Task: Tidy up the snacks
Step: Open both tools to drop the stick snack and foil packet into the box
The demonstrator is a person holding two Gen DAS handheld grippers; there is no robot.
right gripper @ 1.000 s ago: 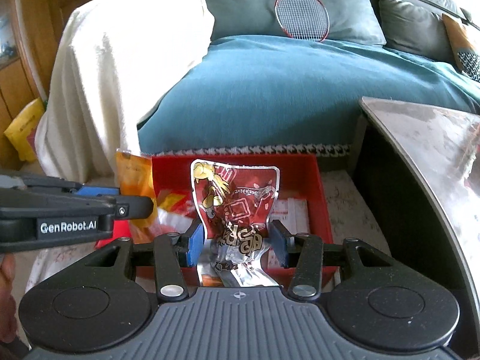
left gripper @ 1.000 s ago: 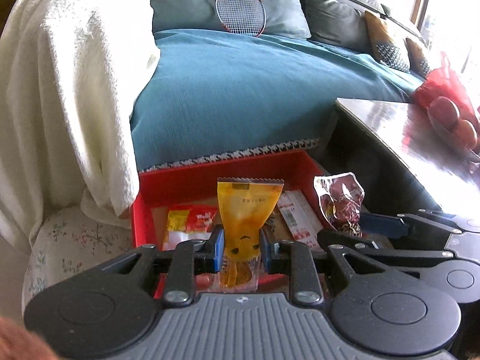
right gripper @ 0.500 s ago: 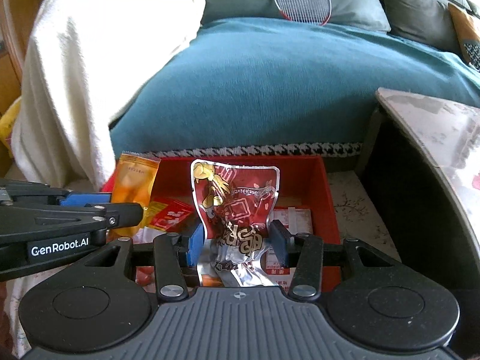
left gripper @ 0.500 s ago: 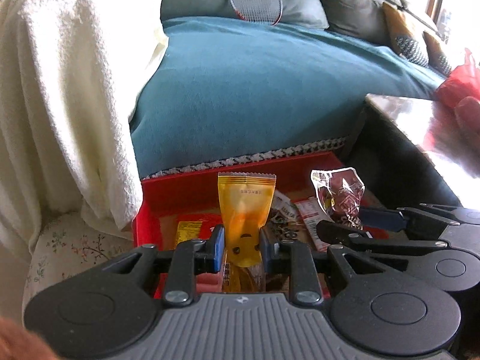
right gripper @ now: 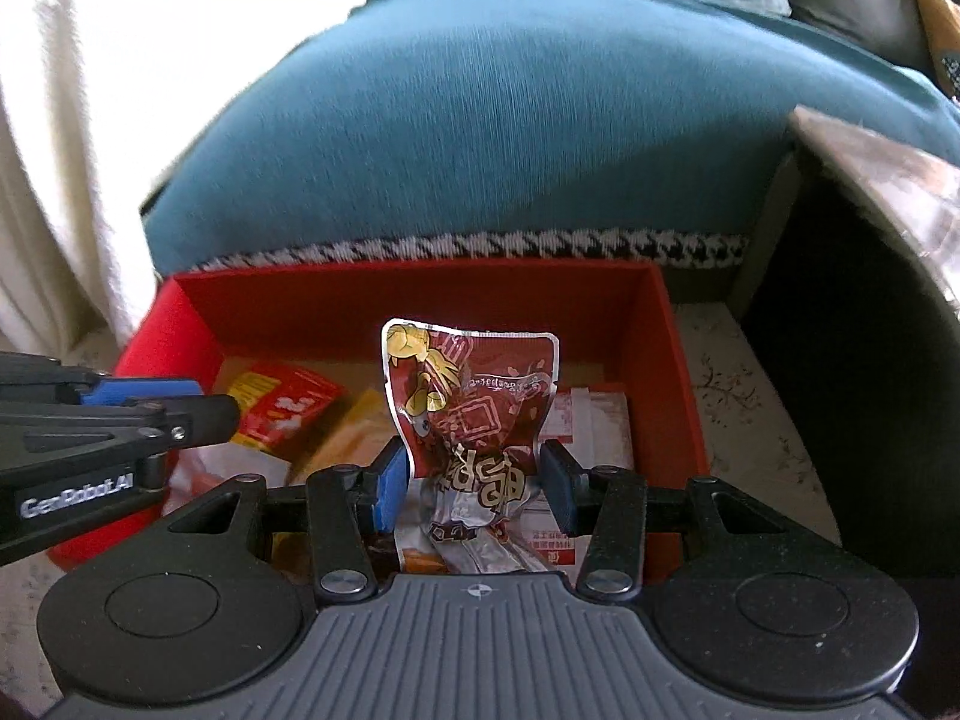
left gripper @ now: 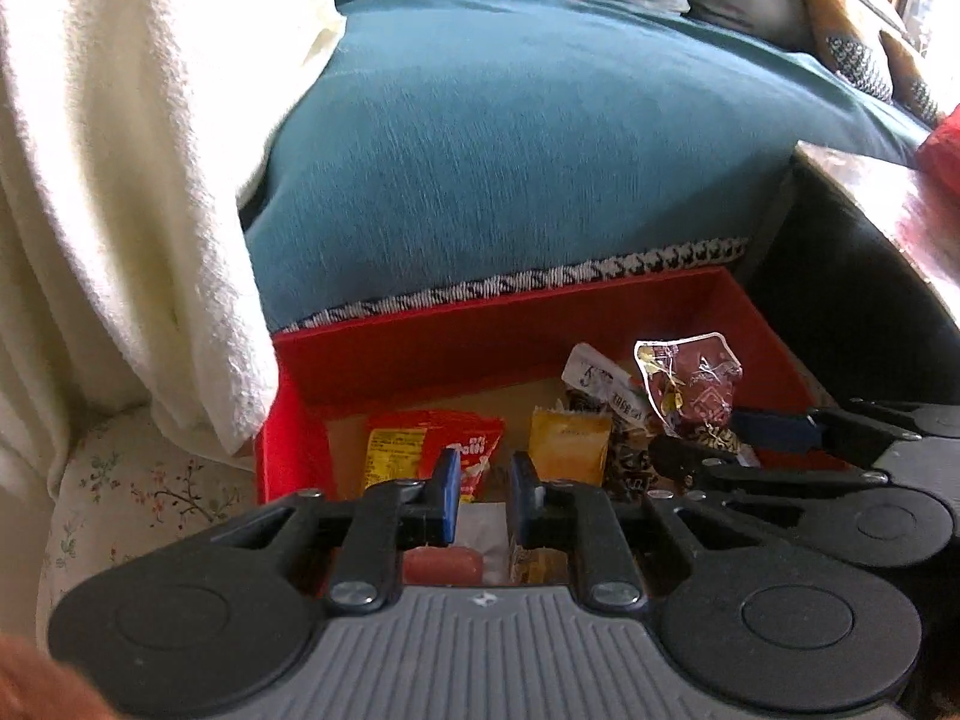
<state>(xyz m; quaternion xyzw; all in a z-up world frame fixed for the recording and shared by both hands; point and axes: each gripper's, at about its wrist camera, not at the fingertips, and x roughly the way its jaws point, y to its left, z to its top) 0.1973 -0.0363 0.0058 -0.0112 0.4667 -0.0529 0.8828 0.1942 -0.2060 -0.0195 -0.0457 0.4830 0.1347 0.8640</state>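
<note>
Partway through packing snacks into the red box [right gripper: 420, 294]

Holding the dark red packet [right gripper: 471, 396] in the right gripper [right gripper: 473, 480], pinched low at its waist over the middle of the box, long axis upright, sealed top edge up, printed face to the camera; left gripper [left gripper: 485, 498] with fingers drawn narrow, nothing between; yellow packet [left gripper: 570, 447], red bag [left gripper: 432, 450] and other wrappers already lying inside; probably left: lowering and letting go of this one

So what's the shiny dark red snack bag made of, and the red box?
The dark red snack bag looks like thin foil-lined plastic: it is glossy and crinkled, with a silvery bottom edge. The red box looks like matte cardboard: flat stiff walls, sharp corners, a tan floor inside. That is a guess from looks alone.
</note>
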